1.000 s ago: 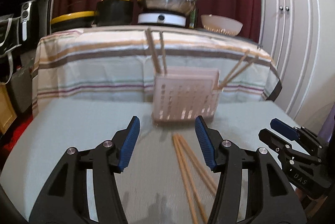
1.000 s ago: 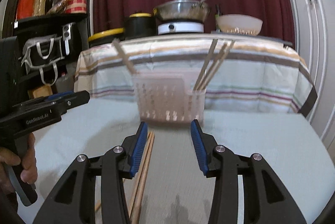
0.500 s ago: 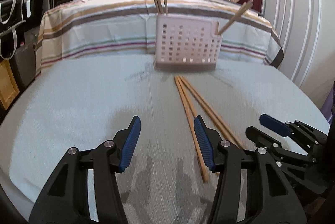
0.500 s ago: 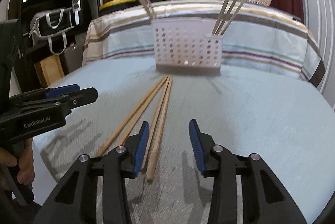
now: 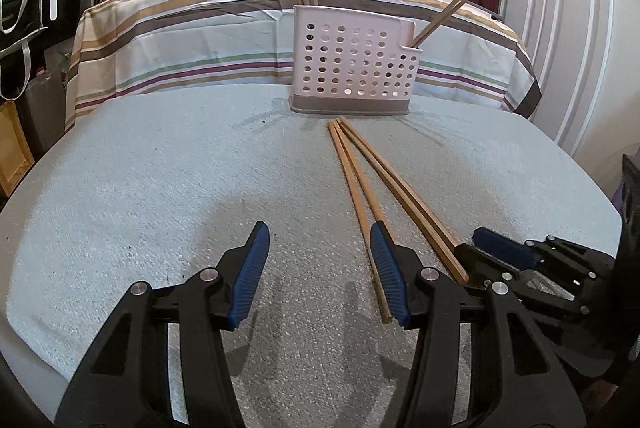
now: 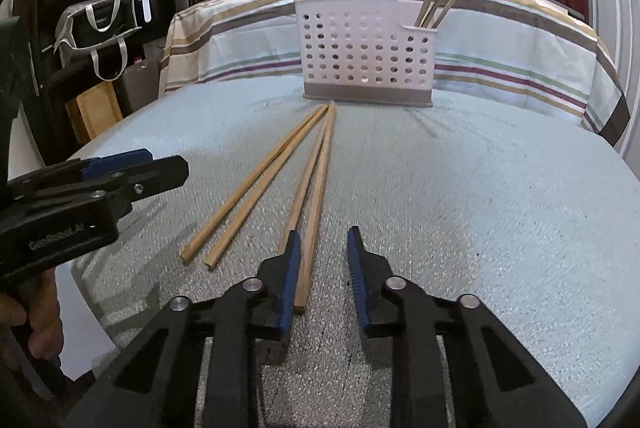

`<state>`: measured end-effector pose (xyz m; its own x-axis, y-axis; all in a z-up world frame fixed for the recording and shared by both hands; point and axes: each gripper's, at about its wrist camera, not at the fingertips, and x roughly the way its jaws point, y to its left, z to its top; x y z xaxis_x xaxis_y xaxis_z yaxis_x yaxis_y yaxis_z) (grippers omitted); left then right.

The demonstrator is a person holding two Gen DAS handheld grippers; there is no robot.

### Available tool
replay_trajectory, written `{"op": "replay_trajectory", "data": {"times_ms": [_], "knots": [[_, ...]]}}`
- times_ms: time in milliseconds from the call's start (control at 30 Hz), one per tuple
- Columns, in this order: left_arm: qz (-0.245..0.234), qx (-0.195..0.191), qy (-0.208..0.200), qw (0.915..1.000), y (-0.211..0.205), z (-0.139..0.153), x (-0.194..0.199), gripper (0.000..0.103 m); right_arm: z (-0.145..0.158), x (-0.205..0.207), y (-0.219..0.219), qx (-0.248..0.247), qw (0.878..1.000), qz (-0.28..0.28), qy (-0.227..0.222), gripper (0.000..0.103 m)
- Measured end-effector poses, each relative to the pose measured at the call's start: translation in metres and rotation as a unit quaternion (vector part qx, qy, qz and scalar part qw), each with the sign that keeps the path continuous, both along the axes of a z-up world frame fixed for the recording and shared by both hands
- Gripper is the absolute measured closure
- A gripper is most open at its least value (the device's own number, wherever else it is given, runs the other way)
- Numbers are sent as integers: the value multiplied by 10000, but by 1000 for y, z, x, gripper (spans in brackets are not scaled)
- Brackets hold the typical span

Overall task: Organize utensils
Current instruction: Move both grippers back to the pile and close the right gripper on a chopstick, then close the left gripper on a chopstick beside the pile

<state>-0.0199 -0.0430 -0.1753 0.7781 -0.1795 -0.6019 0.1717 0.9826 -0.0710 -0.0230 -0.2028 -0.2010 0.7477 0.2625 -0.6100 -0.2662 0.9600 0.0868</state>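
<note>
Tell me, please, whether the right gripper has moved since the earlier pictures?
Yes. The right gripper has dropped toward the pale blue tablecloth: the perforated white plastic utensil basket sits higher in its view, and its jaws have just been closing around one wooden chopstick.

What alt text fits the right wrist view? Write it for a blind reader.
The right gripper sits low over four wooden chopsticks on a pale blue cloth; its jaws have just been closing with one chopstick's near end between them, not yet pinched. Behind stands a pink perforated holder with more chopsticks leaning in it.
</note>
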Motion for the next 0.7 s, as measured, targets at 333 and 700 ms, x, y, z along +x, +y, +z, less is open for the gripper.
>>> {"op": "replay_trajectory", "data": {"times_ms": [333,700], "knots": [[-167,-18,101,9998,-11,-6,-4,52,1,1,-13,-24,9995,-307,35,95],[-148,47,393,9991,-14,-22,2,59,2,2,-22,21,9991,-421,35,95]]}}
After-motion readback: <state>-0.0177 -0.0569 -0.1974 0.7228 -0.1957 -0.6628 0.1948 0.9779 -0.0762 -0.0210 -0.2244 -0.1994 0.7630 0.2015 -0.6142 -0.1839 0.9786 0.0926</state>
